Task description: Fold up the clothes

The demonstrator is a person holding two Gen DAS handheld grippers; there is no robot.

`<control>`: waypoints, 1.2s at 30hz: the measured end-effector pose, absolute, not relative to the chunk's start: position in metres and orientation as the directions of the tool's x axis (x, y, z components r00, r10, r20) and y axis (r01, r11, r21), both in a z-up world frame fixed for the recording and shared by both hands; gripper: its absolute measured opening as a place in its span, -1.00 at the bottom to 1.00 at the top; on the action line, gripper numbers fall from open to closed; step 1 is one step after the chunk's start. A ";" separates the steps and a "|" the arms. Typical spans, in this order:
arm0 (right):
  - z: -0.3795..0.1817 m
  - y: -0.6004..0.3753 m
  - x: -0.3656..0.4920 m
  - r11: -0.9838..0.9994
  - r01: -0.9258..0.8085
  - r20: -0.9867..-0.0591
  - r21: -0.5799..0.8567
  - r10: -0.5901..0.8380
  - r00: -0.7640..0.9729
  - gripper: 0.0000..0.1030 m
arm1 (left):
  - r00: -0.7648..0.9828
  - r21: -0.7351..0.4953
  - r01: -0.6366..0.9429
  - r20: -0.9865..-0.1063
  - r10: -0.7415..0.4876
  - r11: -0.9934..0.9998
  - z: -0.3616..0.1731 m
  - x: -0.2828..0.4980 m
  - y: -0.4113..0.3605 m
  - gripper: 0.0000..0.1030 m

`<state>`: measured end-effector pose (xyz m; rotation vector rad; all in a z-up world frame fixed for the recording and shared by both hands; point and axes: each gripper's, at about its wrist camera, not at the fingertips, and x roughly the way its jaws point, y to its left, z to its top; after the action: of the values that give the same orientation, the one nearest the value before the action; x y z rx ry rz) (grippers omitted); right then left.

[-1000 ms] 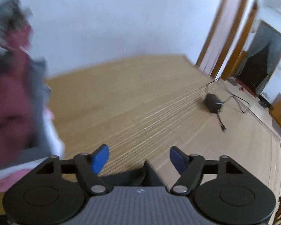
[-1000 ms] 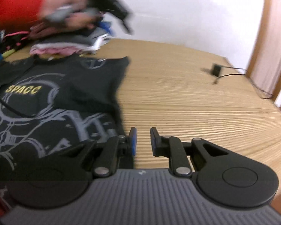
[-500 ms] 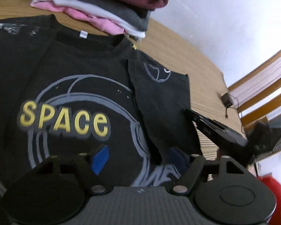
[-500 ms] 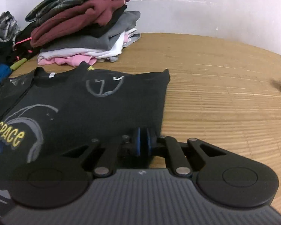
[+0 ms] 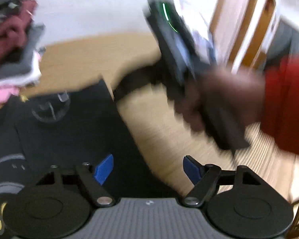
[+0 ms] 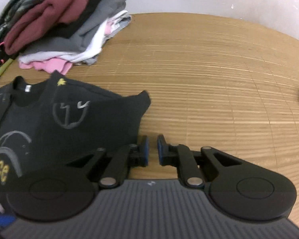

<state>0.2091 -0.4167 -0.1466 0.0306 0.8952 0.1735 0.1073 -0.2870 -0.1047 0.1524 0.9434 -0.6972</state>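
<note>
**Wood grain under black cotton**

Wood-grain table fills most of what I see, pale and ribbed, running back to a white wall; on its left part lies my black T-shirt, flat, its right sleeve folded in over the chest, a grey line drawing and yellow letters on the front; behind the collar, just beside it, sits the stack of folded clothes, maroon over grey over white over pink; my right gripper hovers at the shirt's right edge with its jaws nearly together, only a slim gap left and bare wood showing through it, no cloth pinched; my left gripper hangs over the same edge with its jaws wide apart, one blue pad above black fabric and the other above wood, nothing between them; in the left view my right hand, blurred, grips its tool's handle above the table, a red sleeve behind it.
</note>
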 end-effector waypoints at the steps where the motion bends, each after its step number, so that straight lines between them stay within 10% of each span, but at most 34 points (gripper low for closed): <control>1: -0.147 -0.417 0.213 0.985 -0.146 -0.774 0.092 0.163 0.612 -0.78 | 0.389 -0.181 0.609 -0.780 -0.490 0.772 -0.108 0.105 -0.285 0.55; 12: -0.135 -0.438 0.257 0.985 -0.135 -0.713 0.111 0.174 0.679 -0.72 | 0.311 -0.267 0.571 -0.804 -0.506 0.776 -0.097 0.090 -0.251 0.62; 19: -0.098 -0.401 0.263 0.743 -0.663 -0.710 0.092 0.516 0.479 0.19 | 0.226 -0.550 0.218 -0.776 -0.589 0.807 -0.104 0.119 -0.174 0.77; 23: -0.119 -0.345 0.277 0.507 -0.862 -0.859 -0.007 0.438 0.265 0.11 | 0.216 -0.585 0.176 -0.762 -0.610 0.792 -0.112 0.138 -0.181 0.89; 25: -0.129 -0.330 0.278 0.436 -0.898 -0.887 -0.055 0.392 0.244 -0.68 | 0.214 -0.562 0.179 -0.779 -0.590 0.807 -0.111 0.144 -0.187 0.64; 26: -0.130 -0.328 0.277 0.407 -0.913 -0.895 -0.039 0.393 0.213 -0.76 | 0.220 -0.554 0.170 -0.784 -0.580 0.815 -0.111 0.145 -0.187 0.33; 28: -0.127 -0.329 0.278 0.393 -0.919 -0.902 -0.027 0.387 0.193 -0.88 | 0.225 -0.523 0.102 -0.816 -0.532 0.846 -0.114 0.150 -0.182 -0.78; 36: -0.129 -0.365 0.282 0.542 -0.840 -0.834 -0.035 0.446 0.323 -0.91 | 0.292 -0.442 0.120 -0.840 -0.457 0.889 -0.111 0.156 -0.182 -0.96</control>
<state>0.2818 -0.3647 -0.1294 -0.5204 0.8846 0.8950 0.1559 -0.1820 -0.1114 -0.3203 1.2187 -0.3931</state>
